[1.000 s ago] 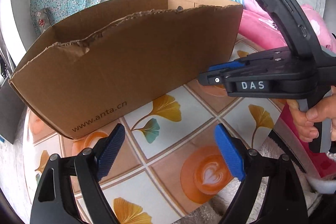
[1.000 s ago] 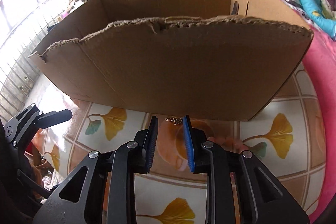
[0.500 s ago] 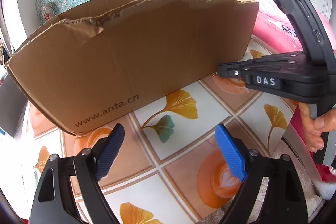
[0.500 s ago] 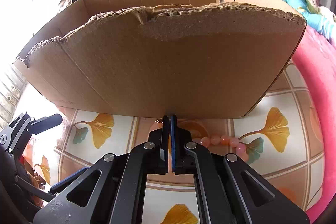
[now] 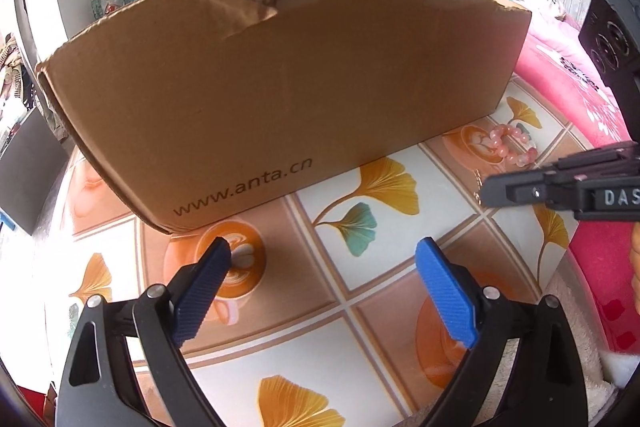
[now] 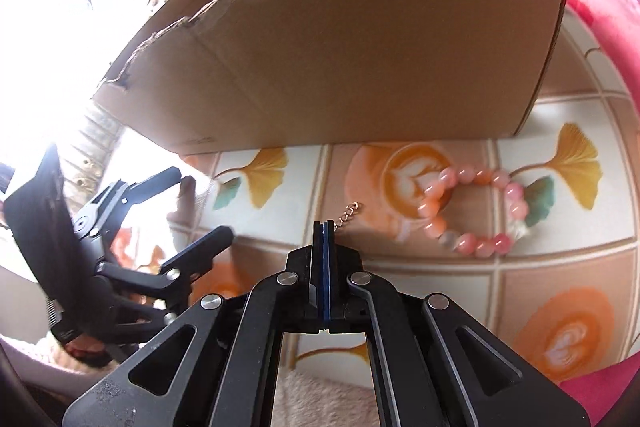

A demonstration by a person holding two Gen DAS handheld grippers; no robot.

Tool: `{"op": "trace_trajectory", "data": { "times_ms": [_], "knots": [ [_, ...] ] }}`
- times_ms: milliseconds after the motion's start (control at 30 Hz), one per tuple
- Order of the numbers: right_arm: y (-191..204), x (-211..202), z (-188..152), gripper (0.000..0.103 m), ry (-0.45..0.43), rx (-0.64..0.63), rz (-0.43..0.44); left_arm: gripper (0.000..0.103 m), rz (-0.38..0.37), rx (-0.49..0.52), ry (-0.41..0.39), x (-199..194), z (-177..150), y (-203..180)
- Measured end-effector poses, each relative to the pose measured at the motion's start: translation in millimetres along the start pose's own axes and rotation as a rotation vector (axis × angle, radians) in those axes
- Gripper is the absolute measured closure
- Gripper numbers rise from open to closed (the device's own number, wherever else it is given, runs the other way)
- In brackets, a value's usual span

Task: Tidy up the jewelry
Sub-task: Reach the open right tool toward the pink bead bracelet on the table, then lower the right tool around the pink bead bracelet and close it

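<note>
**Fine chain pinched, box wall ahead**

Right wrist view showed the right gripper with its blue pads pressed flat together, and a thin gold chain trailing out from between their tips toward the upper right. The grip looked to be on the chain's very end, so the hold seemed slight. To do this step well, the lift probably needed to be slow and straight up, letting the chain hang free before it was carried over the torn edge of the cardboard box, which stood just behind it; a quick swing could have slipped the links out or snagged them on the ragged rim.

Beside the chain, to its right on the patterned tablecloth, lay a pink bead bracelet, apart from the pads and untouched. It appeared to be the next piece to collect.

From the left wrist view, the left gripper hovered over the cloth near the box's front wall, its jaws widening with nothing between them.
</note>
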State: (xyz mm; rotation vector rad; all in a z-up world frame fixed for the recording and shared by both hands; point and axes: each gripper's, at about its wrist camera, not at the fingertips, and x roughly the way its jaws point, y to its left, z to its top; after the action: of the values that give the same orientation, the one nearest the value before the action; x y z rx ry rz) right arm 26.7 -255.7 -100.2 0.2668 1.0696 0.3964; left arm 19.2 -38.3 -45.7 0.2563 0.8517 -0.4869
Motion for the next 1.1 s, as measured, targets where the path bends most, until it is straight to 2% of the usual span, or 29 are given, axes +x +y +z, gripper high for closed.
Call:
{"op": "trace_trajectory", "data": {
  "times_ms": [33,233,333,400,500,533,600,633,800,833,900,967,1100],
  "knots": [
    [2,0,-1,0.103,-0.010,0.017,0.000,0.010,0.001,-0.001,0.001,0,0,2],
    [11,-18,7,0.103,-0.098,0.021,0.152,0.006,0.016,-0.018,0.017,0,-4,6],
    [9,-24,16,0.099,-0.121,0.035,0.161,0.006,0.023,-0.026,0.030,0,-4,6],
    [3,-29,12,0.092,-0.119,0.051,0.151,0.006,0.030,-0.035,0.040,1,-2,6],
    [-9,-35,8,0.081,-0.121,0.059,0.117,0.006,0.043,-0.052,0.056,2,1,6],
    [-9,-34,17,0.078,-0.125,0.057,0.102,0.006,0.049,-0.059,0.061,2,2,5],
    [-12,-38,15,0.076,-0.133,0.037,0.047,0.006,0.059,-0.073,0.074,3,5,4],
    [-9,-39,11,0.071,-0.134,0.017,0.007,0.006,0.063,-0.077,0.078,3,6,4],
    [9,-51,-1,0.042,-0.178,-0.097,-0.174,0.006,0.078,-0.097,0.091,3,9,2],
    [12,-55,-3,0.034,-0.195,-0.122,-0.197,0.006,0.081,-0.101,0.091,3,9,1],
    [16,-61,-6,0.027,-0.224,-0.164,-0.233,0.006,0.086,-0.106,0.092,3,11,-1],
    [20,-64,-7,0.015,-0.251,-0.189,-0.267,0.006,0.090,-0.112,0.095,3,11,-2],
    [21,-68,-5,0.009,-0.277,-0.213,-0.317,0.006,0.095,-0.119,0.100,4,15,-6]
  ]
}}
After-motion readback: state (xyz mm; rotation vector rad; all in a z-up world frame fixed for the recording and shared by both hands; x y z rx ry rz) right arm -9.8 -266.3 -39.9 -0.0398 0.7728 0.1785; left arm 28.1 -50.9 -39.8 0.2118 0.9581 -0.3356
